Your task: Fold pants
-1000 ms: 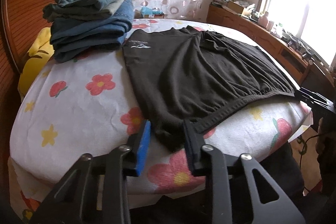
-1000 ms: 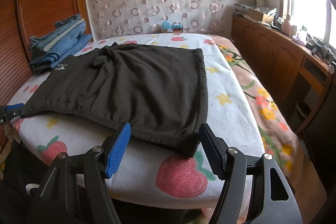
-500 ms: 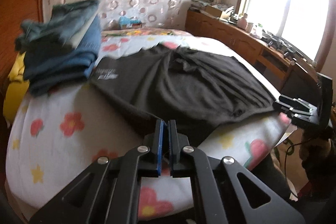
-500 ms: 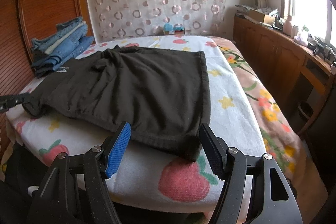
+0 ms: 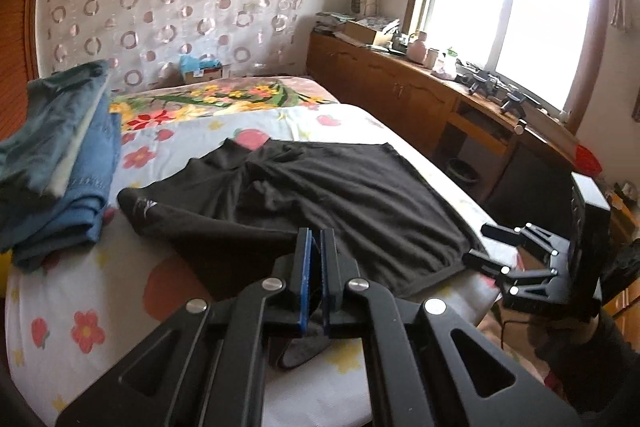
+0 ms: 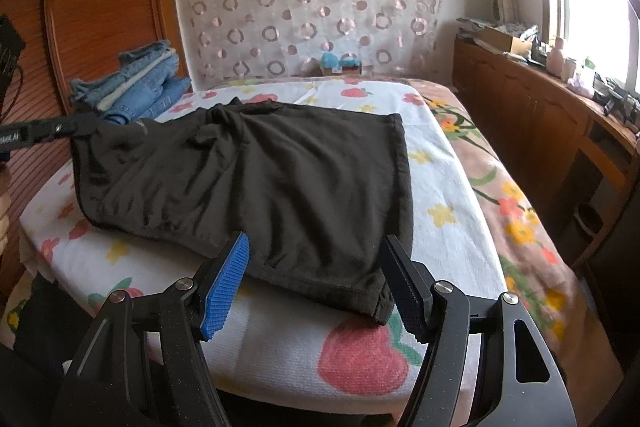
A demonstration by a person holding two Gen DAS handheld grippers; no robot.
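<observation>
Black pants lie spread on the flowered bed. My left gripper is shut on their near hem corner, and a loop of fabric hangs under the pads. In the right wrist view that left gripper holds the left corner of the pants raised above the sheet. My right gripper stands open at the near right corner, with the hem lying between its fingers and untouched by the pads. It also shows at the right of the left wrist view as the right gripper.
A stack of folded jeans sits on the bed's left side, seen too as the jeans. A long wooden cabinet with clutter runs under the window on the right. A wooden panel stands at the left.
My left gripper shut on the pants' hem corner and rose with it, pulling the fabric up off the sheet and toward the far side. The right gripper stayed still and open.
</observation>
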